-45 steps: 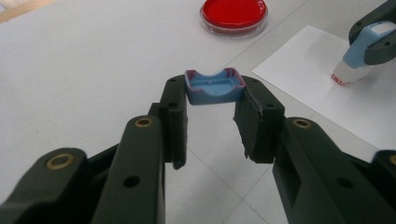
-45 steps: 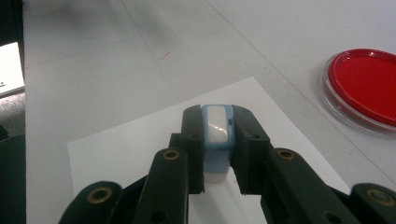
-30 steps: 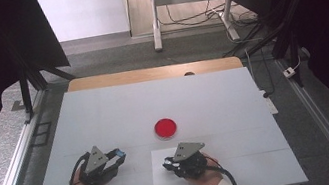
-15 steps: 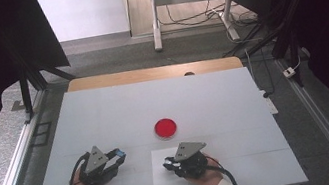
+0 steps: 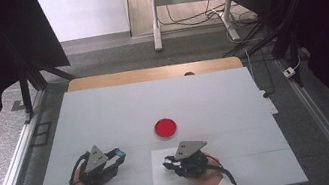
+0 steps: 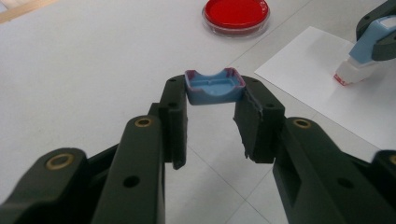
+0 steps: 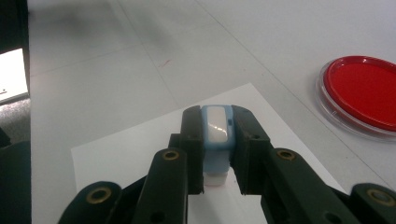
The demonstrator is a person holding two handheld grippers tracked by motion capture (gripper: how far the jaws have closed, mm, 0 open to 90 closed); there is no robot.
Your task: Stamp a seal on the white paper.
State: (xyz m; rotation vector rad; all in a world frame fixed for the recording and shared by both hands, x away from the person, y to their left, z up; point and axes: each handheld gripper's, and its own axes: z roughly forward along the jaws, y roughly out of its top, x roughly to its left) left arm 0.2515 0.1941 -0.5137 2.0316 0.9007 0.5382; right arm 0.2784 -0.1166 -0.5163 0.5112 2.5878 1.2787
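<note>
My left gripper (image 5: 116,156) rests on the white table (image 5: 105,112) at the front left, shut on a small blue cap (image 6: 215,89) with a purple rim, pinched between its tips (image 6: 212,100). To its right, my right gripper (image 5: 169,163) is shut on a blue tool (image 7: 216,122) with a white tip (image 6: 348,74). That tip points down onto a white paper sheet (image 5: 164,181). A round red dish (image 5: 165,128) with a clear rim lies just beyond the paper, apart from both grippers, as seen again in the left gripper view (image 6: 236,13) and the right gripper view (image 7: 364,95).
Behind the white surface a wooden table edge (image 5: 149,73) shows. Dark frame struts (image 5: 28,79) and cables (image 5: 265,40) stand on the floor around the table. A white power strip (image 5: 270,104) hangs off the right edge.
</note>
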